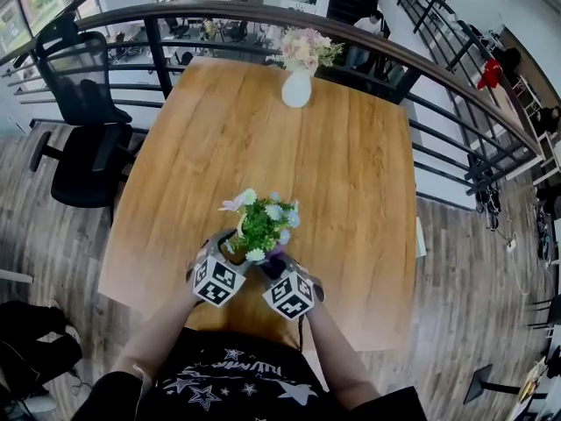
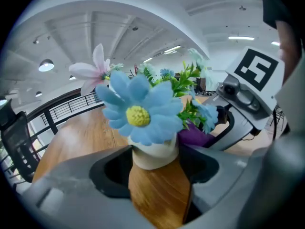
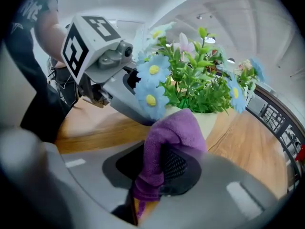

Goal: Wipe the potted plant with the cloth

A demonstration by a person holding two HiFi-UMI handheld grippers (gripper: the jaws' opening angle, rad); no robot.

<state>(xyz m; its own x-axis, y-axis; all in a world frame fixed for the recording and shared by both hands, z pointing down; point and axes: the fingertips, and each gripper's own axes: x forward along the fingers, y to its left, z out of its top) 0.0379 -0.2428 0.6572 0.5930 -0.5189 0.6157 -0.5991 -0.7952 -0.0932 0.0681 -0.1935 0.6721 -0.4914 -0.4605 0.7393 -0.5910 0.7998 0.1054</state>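
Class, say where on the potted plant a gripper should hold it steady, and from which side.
Grip the pot across its round wall, coming in low from the person's side: it stands upright, and the flowers overhang its rim, likely blocking a grasp from above.

Purple cloth (image 3: pixel 171 132), cream pot (image 2: pixel 153 155), blue and pink flowers (image 2: pixel 138 113), green leaves (image 3: pixel 200 89), black-and-white marker cubes (image 1: pixel 218 281), wood-grain table (image 1: pixel 351 165).

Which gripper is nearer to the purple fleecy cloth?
Right. The right gripper clamps the purple fleecy cloth in its fingers; the left gripper, just beside it, grips the small white pot of artificial flowers.
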